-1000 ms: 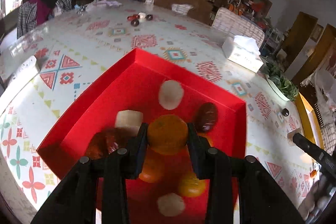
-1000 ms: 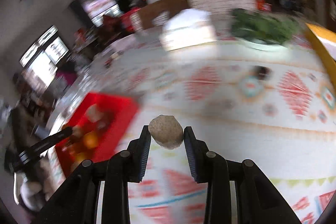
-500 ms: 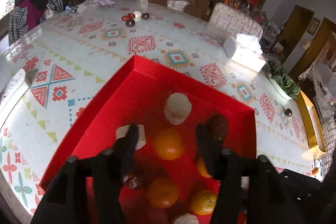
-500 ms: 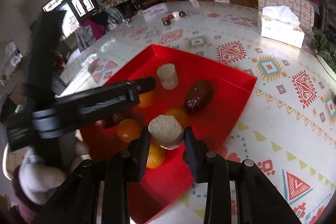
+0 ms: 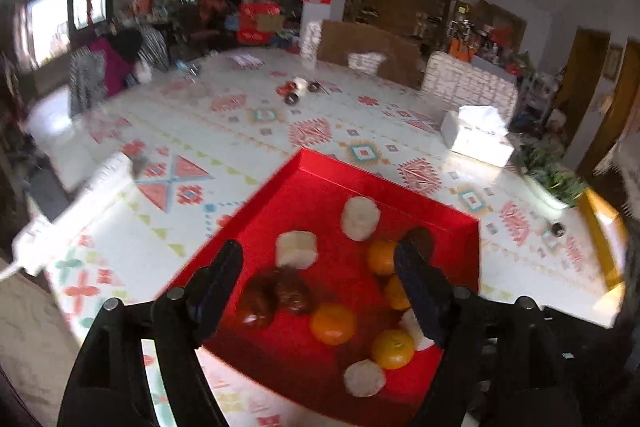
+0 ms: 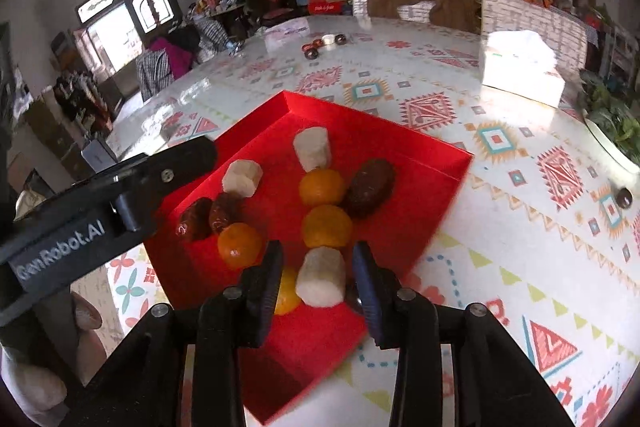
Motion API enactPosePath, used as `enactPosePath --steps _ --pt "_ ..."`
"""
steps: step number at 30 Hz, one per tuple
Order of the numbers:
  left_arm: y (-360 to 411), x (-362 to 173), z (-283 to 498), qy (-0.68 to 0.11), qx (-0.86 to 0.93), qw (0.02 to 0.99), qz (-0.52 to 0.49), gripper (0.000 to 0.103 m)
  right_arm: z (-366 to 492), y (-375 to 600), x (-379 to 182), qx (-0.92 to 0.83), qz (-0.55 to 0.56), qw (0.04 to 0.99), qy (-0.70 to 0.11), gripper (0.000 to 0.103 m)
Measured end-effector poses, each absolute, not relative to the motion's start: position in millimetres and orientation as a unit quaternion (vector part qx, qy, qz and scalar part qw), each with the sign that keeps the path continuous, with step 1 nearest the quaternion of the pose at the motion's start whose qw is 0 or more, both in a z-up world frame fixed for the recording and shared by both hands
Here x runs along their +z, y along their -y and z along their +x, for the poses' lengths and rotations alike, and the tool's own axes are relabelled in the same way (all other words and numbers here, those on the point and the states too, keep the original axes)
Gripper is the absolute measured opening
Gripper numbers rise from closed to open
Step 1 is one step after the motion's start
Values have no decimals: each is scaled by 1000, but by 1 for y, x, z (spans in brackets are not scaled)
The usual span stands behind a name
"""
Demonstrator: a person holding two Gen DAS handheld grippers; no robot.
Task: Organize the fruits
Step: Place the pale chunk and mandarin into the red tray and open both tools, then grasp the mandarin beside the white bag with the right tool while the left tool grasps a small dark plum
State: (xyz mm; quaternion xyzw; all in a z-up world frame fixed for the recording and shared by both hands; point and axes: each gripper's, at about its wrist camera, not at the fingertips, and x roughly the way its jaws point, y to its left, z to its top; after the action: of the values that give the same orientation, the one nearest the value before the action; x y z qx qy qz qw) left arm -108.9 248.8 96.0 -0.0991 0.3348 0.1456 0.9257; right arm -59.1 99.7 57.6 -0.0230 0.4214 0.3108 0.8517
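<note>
A: Right, left side first. The left claw (image 5: 318, 273) hangs wide apart and empty above the near left part of the red tray (image 5: 304, 163), with two dark fruits (image 5: 276, 297) and a pale chunk (image 5: 296, 249) lying below the gap.

B: And the right claw (image 6: 318, 267)?

A: Its fingers stand a little apart on either side of a white chunk (image 6: 321, 277) at the tray's near edge. In the right wrist view there is a gap on both sides, so I judge the piece is sitting free on the tray floor, touching an orange (image 6: 327, 225) just behind it.

B: So the step is setting that piece down. How to do it well?

A: Open a little wider, then lift straight up and back, so neither finger nudges the chunk or the orange. A sideways drag could roll the round fruit out of its row.

B: Anything outside the tray?

A: One small dark fruit (image 6: 624, 197) lies on the counter (image 6: 500, 99) near its right edge, well apart from the tray.

B: What is unclear?

A: Another orange (image 6: 287, 293) is half hidden behind the right claw's left finger. The left wrist view is smeared, and whether the chunk rests flat I cannot tell.
</note>
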Motion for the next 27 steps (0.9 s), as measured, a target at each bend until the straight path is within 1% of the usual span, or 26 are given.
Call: enactPosePath --steps 1,6,10,22,27 --pt "-245 97 -110 -332 155 926 -87 85 -60 -95 59 309 -15 853 -421 40" --pt "-223 103 -124 -315 174 932 -35 85 -67 -69 65 294 13 861 -414 40" --pt "-198 110 -135 -303 167 938 2 86 -74 -48 71 281 15 870 -406 43" --pt "-148 121 -148 -299 123 946 25 86 -86 16 79 245 33 887 -390 46" --pt "-127 121 -147 -300 116 946 41 86 -89 42 80 230 35 893 -385 49"
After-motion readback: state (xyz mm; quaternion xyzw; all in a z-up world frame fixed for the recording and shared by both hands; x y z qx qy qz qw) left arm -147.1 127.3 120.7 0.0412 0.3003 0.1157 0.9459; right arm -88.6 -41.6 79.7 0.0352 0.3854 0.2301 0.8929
